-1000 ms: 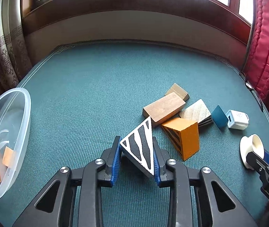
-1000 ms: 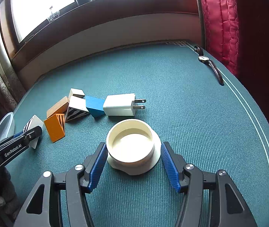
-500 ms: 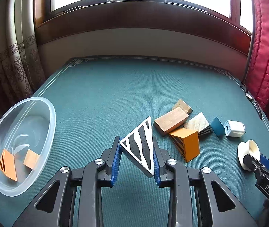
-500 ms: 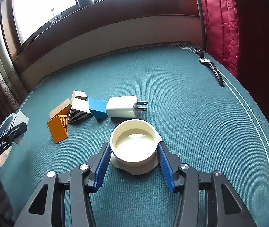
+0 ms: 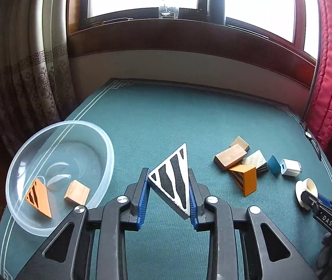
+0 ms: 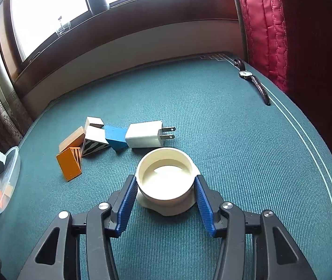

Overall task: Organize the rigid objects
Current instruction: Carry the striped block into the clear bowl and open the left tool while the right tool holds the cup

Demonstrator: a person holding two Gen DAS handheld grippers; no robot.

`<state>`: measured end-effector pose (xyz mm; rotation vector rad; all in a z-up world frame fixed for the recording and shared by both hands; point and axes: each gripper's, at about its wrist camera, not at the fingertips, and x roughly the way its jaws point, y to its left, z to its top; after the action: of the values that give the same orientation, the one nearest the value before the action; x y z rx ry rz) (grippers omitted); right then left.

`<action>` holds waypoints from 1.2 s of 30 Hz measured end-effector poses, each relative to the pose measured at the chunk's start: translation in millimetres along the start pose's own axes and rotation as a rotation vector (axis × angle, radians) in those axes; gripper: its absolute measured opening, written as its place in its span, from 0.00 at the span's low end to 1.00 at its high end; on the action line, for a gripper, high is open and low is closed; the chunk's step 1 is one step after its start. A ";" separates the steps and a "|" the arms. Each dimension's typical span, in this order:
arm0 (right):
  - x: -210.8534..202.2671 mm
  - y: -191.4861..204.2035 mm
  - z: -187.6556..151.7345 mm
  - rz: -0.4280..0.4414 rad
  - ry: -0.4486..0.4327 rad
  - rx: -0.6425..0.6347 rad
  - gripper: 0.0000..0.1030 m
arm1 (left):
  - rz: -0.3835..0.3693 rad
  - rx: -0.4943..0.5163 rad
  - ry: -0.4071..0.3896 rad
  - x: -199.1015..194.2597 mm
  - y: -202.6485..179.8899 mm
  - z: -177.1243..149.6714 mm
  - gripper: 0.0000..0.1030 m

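Clearly the jaws of the left gripper (image 5: 168,196) were clamped on the zebra-striped triangular block (image 5: 172,182), blue pads pressing its two flat faces, its apex pointing up and away from the camera. It was held off the teal table (image 5: 189,121). What the coming move turned on, I judged, was that the clear plastic bowl (image 5: 106,144) lay to the left of those jaws and just beside them, its near rim close to the left pad, so this gripper was much the nearer one to it. Inside the bowl sat an orange striped wedge (image 5: 38,197) and a small plain wooden block (image 5: 76,191). Right of the jaws, well apart, lay the unsorted cluster: an orange block (image 5: 247,178), a wooden bar (image 5: 230,156), a pale striped block (image 5: 256,161), a blue wedge (image 5: 273,164) and a white charger (image 6: 145,136), prongs pointing right. Farther right, the right gripper (image 6: 164,197) had its jaws around the cream round cup (image 6: 164,179); both pads appeared to touch its wall, though whether it was lifted from the table I could not tell. That cup was the thing farthest from the bowl. A wristwatch (image 6: 252,79) lay at the table's far right edge.
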<state>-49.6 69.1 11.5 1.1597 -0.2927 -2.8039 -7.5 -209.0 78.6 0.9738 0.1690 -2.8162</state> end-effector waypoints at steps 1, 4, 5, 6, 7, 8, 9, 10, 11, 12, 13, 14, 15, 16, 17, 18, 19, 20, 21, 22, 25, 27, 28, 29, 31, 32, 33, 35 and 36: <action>0.1 -0.5 -0.1 -0.001 0.000 0.002 0.51 | 0.006 -0.007 -0.002 -2.2 4.4 0.0 0.29; 0.3 -1.6 -0.2 -0.002 0.000 0.008 0.51 | 0.027 -0.027 -0.012 -8.2 19.9 0.5 0.29; 0.4 -1.8 -0.3 -0.004 0.000 0.010 0.51 | 0.036 -0.033 -0.016 -9.5 26.5 1.1 0.29; 0.0 -2.2 -0.6 -0.004 0.000 0.010 0.51 | 0.045 -0.040 -0.020 -10.8 33.2 1.8 0.29; -0.1 -2.5 -0.5 -0.005 -0.001 0.012 0.51 | 0.056 -0.049 -0.023 -11.9 39.7 2.6 0.29; -0.3 -2.4 -0.7 -0.007 -0.002 0.013 0.51 | 0.066 -0.057 -0.026 -12.4 46.9 3.9 0.29; -0.4 -2.6 -0.7 -0.009 -0.002 0.013 0.51 | 0.078 -0.068 -0.030 -13.5 54.2 4.9 0.29; -0.8 -2.4 -1.0 -0.012 -0.003 0.014 0.51 | 0.090 -0.078 -0.033 -14.5 61.5 5.8 0.29; -1.3 -2.2 -1.3 -0.015 -0.004 0.016 0.51 | 0.102 -0.088 -0.037 -15.8 69.0 6.5 0.29; -1.8 -1.8 -2.0 -0.017 -0.004 0.017 0.51 | 0.114 -0.098 -0.042 -17.6 76.7 7.1 0.29; -2.4 -0.9 -2.7 -0.020 -0.005 0.016 0.51 | 0.126 -0.106 -0.046 -18.8 83.4 7.4 0.29; -3.0 -0.1 -3.5 -0.023 -0.004 0.014 0.51 | 0.139 -0.112 -0.050 -20.0 90.2 8.0 0.29; -3.6 1.3 -4.7 -0.026 -0.003 0.011 0.51 | 0.151 -0.120 -0.054 -20.8 96.6 8.3 0.29; -4.6 3.0 -6.3 -0.026 -0.001 0.008 0.51 | 0.164 -0.128 -0.057 -21.4 103.1 8.6 0.29; -5.7 4.6 -7.8 -0.026 0.000 0.006 0.51 | 0.176 -0.136 -0.058 -21.6 109.2 8.6 0.29; -6.8 6.3 -9.4 -0.023 0.002 0.007 0.51 | 0.189 -0.144 -0.058 -21.2 115.0 8.3 0.29; -7.7 8.4 -11.3 -0.018 0.004 0.006 0.51 | 0.201 -0.153 -0.058 -20.9 121.4 8.3 0.29; -8.8 11.1 -13.2 -0.013 0.006 0.003 0.51 | 0.210 -0.162 -0.058 -20.5 127.7 8.3 0.29; -9.9 13.8 -15.1 -0.008 0.009 -0.001 0.51 | 0.219 -0.172 -0.056 -19.5 133.0 8.3 0.29; -11.1 16.9 -17.0 -0.001 0.011 -0.003 0.51 | 0.227 -0.180 -0.054 -18.6 138.6 8.5 0.29; -14.1 26.5 -19.8 0.034 0.020 0.003 0.51 | 0.248 -0.197 -0.051 -15.4 152.3 8.9 0.29; -17.1 36.1 -20.1 0.055 0.017 -0.002 0.51 | 0.255 -0.205 -0.047 -12.7 159.6 9.4 0.29; -19.3 43.0 -20.4 0.064 0.014 -0.010 0.51 | 0.258 -0.208 -0.046 -11.8 162.2 9.2 0.29; -21.0 49.4 -19.9 0.076 0.011 -0.019 0.51 | 0.260 -0.209 -0.045 -11.0 164.7 9.2 0.29; -24.6 63.0 -19.0 0.101 0.005 -0.040 0.51 | 0.265 -0.211 -0.044 -9.4 168.6 9.2 0.29; -26.2 69.5 -18.0 0.115 0.003 -0.052 0.51 | 0.267 -0.211 -0.044 -8.9 170.5 9.1 0.29; -27.8 77.2 -17.1 0.130 0.001 -0.063 0.51 | 0.267 -0.211 -0.043 -8.5 172.1 9.1 0.29; -31.2 94.2 -15.5 0.157 -0.005 -0.089 0.51 | 0.266 -0.214 -0.041 -7.6 175.8 8.8 0.29; -33.0 102.4 -14.6 0.170 -0.009 -0.103 0.51 | 0.265 -0.216 -0.039 -6.9 177.9 9.5 0.29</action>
<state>-14.6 -27.8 45.9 1.0481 -0.2333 -2.6440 24.9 -384.3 80.4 0.8256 0.3074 -2.5128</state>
